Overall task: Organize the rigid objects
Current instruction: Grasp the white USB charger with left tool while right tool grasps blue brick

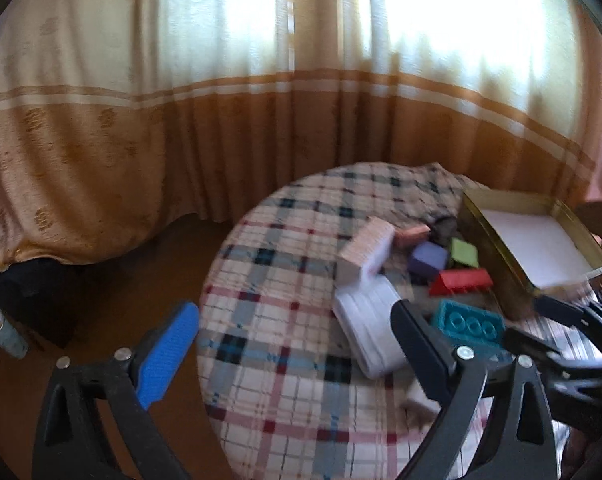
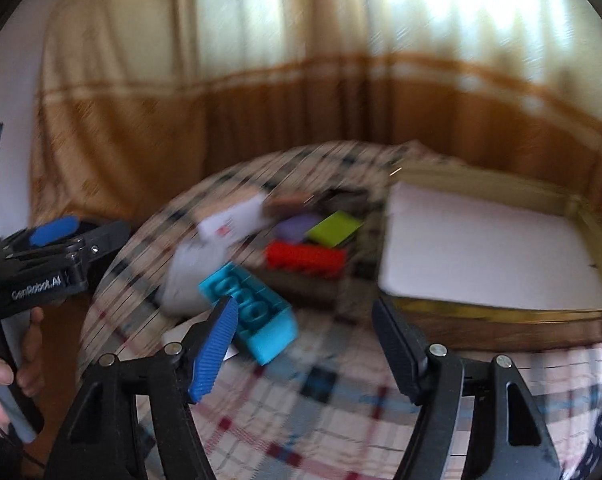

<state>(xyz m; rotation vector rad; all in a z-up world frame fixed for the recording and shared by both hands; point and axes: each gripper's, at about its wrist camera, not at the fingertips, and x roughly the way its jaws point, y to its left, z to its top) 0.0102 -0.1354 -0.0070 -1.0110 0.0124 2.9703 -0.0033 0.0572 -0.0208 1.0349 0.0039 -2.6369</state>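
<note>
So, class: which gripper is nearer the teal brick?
Right. The right gripper has the teal brick just beyond its blue finger; the left gripper hangs further left, over the white boxes.

A round desk is standing before the curtain. On it, at three o'clock, an open box is lying. Blocks are clustering just at nine o'clock of the box, with a studded brick at six o'clock of them and flat packets lying at the brick's nine o'clock.
</note>
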